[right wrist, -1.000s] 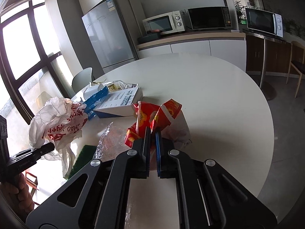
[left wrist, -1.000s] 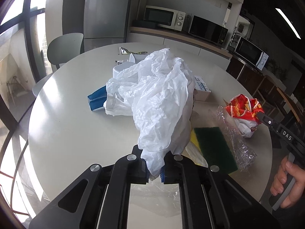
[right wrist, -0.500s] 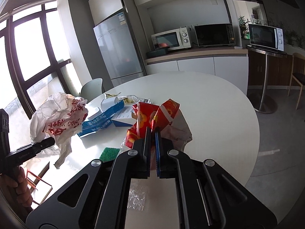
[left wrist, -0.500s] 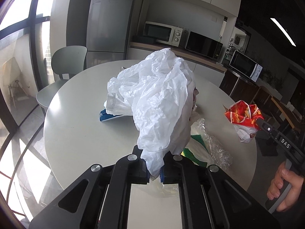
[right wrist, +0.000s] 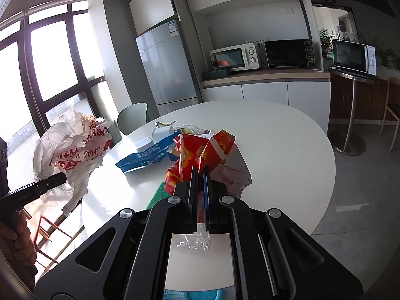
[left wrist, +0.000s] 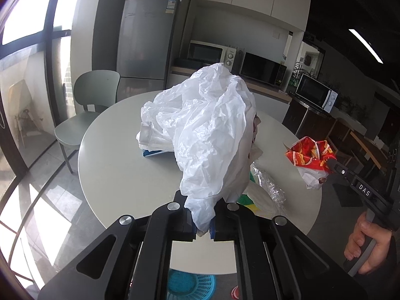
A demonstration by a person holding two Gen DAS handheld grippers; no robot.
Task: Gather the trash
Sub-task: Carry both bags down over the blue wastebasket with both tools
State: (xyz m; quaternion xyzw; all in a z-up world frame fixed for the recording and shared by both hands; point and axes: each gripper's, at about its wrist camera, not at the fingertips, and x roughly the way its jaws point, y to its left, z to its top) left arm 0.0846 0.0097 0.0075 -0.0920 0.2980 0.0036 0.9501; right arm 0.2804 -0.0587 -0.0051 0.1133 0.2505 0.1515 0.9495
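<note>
Both your hands rose and drew back from the tabletop (left wrist: 120,175) over the last second, each carrying its catch. Your left gripper (left wrist: 202,225) had its jaws pinched tight on the crumpled white plastic bag (left wrist: 207,130), which billowed above them; your right gripper (right wrist: 201,200) was clamped on the red snack wrapper (right wrist: 200,155). Two pieces were lifted, none yet binned. A blue packet (right wrist: 142,157), green sponge (right wrist: 156,195) and clear film (left wrist: 267,185) remained, and a blue basket (left wrist: 190,285) waited on the floor below.
</note>
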